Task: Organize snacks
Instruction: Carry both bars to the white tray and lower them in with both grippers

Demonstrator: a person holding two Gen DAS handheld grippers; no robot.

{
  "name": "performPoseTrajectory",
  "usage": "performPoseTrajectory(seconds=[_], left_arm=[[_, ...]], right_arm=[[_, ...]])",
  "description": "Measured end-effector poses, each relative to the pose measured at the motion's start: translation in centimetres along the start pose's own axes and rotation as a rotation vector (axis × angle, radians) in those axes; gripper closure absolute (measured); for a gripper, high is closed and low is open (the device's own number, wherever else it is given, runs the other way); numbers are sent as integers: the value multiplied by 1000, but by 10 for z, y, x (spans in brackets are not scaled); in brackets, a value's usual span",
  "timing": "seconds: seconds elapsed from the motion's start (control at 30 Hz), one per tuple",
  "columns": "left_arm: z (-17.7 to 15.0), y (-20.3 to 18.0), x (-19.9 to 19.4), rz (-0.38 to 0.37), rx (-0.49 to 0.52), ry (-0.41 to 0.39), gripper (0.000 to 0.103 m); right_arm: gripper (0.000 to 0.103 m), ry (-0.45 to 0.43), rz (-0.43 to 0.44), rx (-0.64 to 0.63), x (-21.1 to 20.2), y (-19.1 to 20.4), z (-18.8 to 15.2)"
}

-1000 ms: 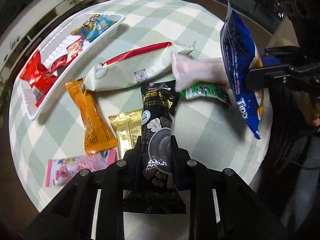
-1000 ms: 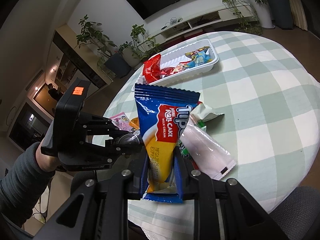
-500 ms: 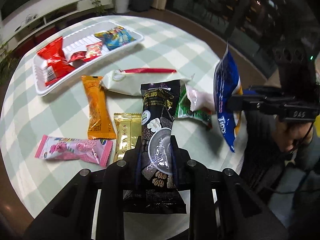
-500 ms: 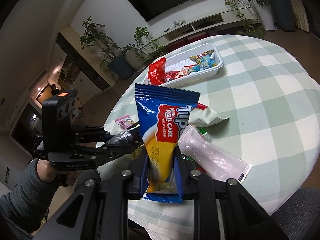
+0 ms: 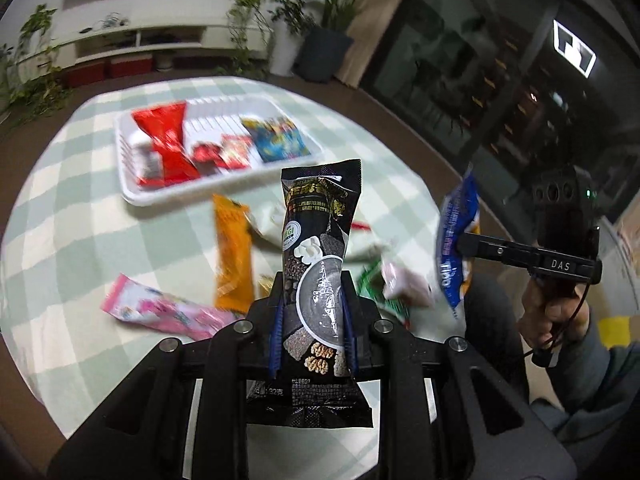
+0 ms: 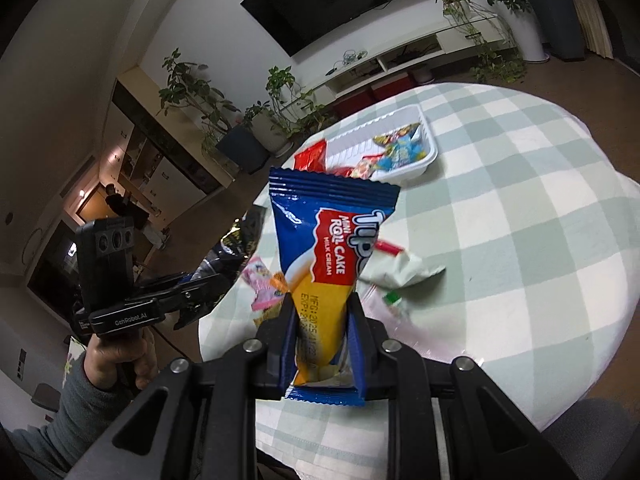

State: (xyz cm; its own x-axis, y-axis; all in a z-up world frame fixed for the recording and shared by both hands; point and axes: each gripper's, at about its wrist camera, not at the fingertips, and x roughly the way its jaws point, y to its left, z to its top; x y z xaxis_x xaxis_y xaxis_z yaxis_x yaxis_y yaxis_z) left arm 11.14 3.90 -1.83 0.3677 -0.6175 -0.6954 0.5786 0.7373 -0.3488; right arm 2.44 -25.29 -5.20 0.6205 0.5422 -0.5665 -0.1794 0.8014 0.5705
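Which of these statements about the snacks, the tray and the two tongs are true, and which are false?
1. The left tongs hold a black packet. True.
2. The right tongs are empty. False: they are shut on a blue roll cake packet.
3. The white tray already holds several snacks. True.
4. The orange packet lies inside the tray. False: it lies on the checked cloth, outside the tray.
5. The pink packet lies on the cloth. True.
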Motion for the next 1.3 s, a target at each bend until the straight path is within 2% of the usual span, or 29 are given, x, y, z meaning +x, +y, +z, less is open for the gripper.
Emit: performPoseTrajectory(seconds=[0.23, 0.47, 0.6, 0.77, 1.07, 1.3], left_arm=[[50, 25, -22, 74, -46, -110, 82], [108, 44, 0, 134, -91, -140, 82], [140, 51, 31, 168, -93, -119, 82], [163, 65, 75, 204, -99, -81, 82], [167, 89, 144, 259, -122, -12, 82], [163, 103, 172, 277, -126, 16, 82]], right_arm=[[78, -84, -55, -11, -23, -15, 51], [78, -95, -84, -73, -13, -13, 122], [78, -40, -85, -128, 26, -1, 164], [78, 53, -111, -163, 89, 4, 195], [78, 211, -174, -154, 187, -13, 211], [78, 275, -211, -130, 224, -30, 208]])
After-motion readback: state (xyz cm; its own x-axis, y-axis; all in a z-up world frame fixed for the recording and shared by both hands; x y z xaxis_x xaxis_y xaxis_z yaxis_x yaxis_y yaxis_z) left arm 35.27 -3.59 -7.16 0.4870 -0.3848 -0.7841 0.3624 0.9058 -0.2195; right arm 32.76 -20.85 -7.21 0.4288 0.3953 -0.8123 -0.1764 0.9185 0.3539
